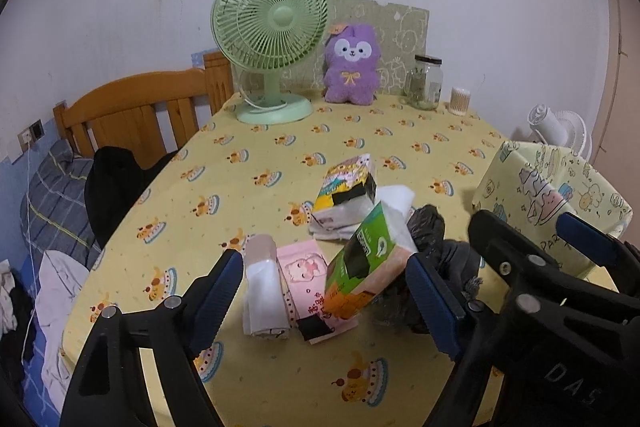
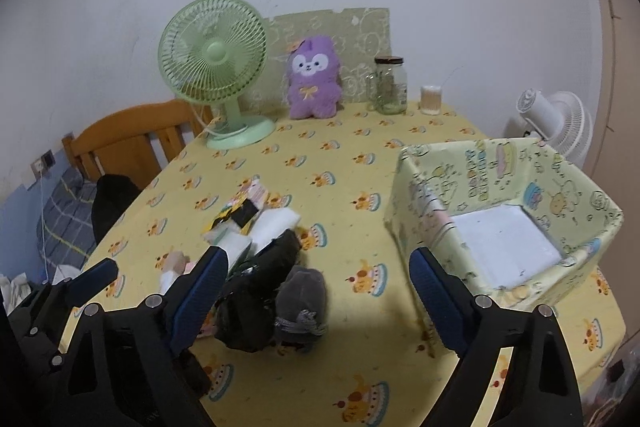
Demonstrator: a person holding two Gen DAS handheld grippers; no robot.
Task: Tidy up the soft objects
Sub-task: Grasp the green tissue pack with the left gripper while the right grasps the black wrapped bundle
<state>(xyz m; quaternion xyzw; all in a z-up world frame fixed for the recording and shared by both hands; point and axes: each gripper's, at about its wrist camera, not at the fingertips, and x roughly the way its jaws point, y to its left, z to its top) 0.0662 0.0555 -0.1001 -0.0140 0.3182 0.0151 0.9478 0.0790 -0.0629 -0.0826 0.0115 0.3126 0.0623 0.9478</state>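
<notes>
The soft things lie in a loose pile near the front of the table (image 2: 400,187): a green pack (image 1: 366,259) leaning up on its side, a pink pack (image 1: 308,283) flat beside it, a white roll (image 1: 262,287) touching the pink pack's left edge, a yellow pack (image 1: 346,187) farther back on white tissues (image 2: 276,223), and a black bag (image 2: 260,287) with a grey sock (image 2: 302,303) against it. The box (image 2: 508,223) stands well apart to the right, its floor bare and white.

The left gripper (image 1: 324,295) hangs spread wide over the roll and the two packs, holding nothing. The right gripper (image 2: 320,291) is likewise released and empty, its fingers straddling the bag and sock.

The likely step is a first pick. The sock looks the easier one: come straight down, pinch the bulk of it (not the striped cuff alone, which may stretch and slip), and keep clear of the bag touching it so that it is not dragged along.

The path to the box is open cloth, but the near wall must be cleared by lifting first. The two grippers sit close together, so moving one at a time seems safer. The table's front and left edges are near the pile.
</notes>
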